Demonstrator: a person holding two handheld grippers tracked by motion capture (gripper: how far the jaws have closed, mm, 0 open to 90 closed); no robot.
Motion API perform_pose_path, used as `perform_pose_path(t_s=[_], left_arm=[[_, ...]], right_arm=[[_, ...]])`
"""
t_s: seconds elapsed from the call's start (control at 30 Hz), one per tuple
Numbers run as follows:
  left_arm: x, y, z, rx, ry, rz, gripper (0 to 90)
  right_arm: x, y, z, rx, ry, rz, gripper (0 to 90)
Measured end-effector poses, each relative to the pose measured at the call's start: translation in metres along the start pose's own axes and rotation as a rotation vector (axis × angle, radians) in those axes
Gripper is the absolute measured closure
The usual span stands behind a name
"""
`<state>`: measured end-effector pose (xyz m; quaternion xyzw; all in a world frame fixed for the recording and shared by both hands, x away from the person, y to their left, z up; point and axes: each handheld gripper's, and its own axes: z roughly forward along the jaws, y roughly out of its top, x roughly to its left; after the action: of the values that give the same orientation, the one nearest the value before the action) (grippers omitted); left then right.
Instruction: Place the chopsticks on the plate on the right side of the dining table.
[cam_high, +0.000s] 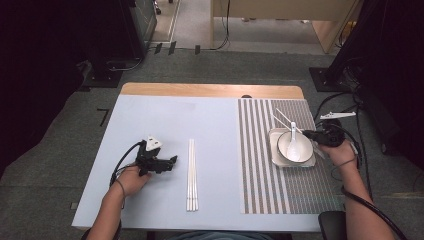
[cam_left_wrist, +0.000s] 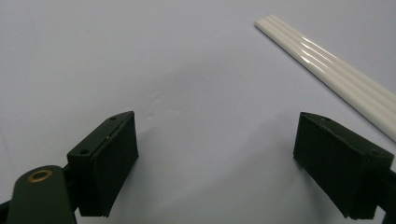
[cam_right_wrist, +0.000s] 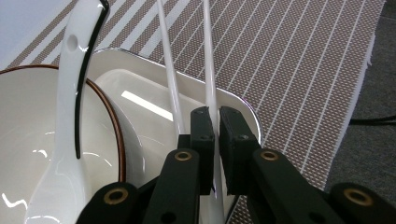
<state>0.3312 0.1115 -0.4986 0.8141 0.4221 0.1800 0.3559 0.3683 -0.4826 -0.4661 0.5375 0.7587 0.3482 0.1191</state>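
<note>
no text, label or number is readable — anywhere.

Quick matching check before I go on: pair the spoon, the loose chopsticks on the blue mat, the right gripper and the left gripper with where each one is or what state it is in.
Things:
1. spoon
2. loose chopsticks
3. right gripper
4. left gripper

States:
A. open, nothing between its fingers
B. shut on a white chopstick over the tray
C. lying together, flat on the blue mat
D. resting in the bowl

Pairs: 1-D, 2-C, 3-B, 4-A
</note>
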Motion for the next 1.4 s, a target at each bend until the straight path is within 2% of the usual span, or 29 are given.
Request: perform_pose_path(t_s=[0.67,0.9,1.03,1.07,1.13,1.17,1.27,1.4], left_arm=[[0.000,0.000,0.000,0.000,0.000,0.000,13.5],[0.000,0.000,0.000,0.000,0.000,0.000,13.5],[0.000,0.000,0.000,0.000,-0.001,0.000,13.5],[0.000,0.000,0.000,0.000,-0.001,0.000,13.5],[0.000,0.000,0.000,0.000,-0.001,0.000,13.5],[0.000,0.000,0.000,0.000,-0.001,0.000,13.5],[0.000,0.000,0.000,0.000,-0.001,0.000,13.5],[0.000,0.000,0.000,0.000,-0.002,0.000,13.5]], right_arm=[[-0.004,-0.006,-0.003,0.008,0.015,0.015,84.1],[-0.006,-0.007,-0.007,-0.007,0.020,0.031,77.8],[-0.007,-0.003,-0.010,-0.025,0.014,0.041,80.1],[-0.009,0.001,-0.010,-0.047,0.004,0.060,85.1],[-0.009,0.003,-0.009,-0.056,0.000,0.074,86.3],[-0.010,0.005,-0.008,-0.063,-0.016,0.079,88.3],[-0.009,0.011,0.005,-0.067,-0.035,0.091,89.9],[-0.005,0.016,0.016,-0.042,-0.032,0.072,90.0]])
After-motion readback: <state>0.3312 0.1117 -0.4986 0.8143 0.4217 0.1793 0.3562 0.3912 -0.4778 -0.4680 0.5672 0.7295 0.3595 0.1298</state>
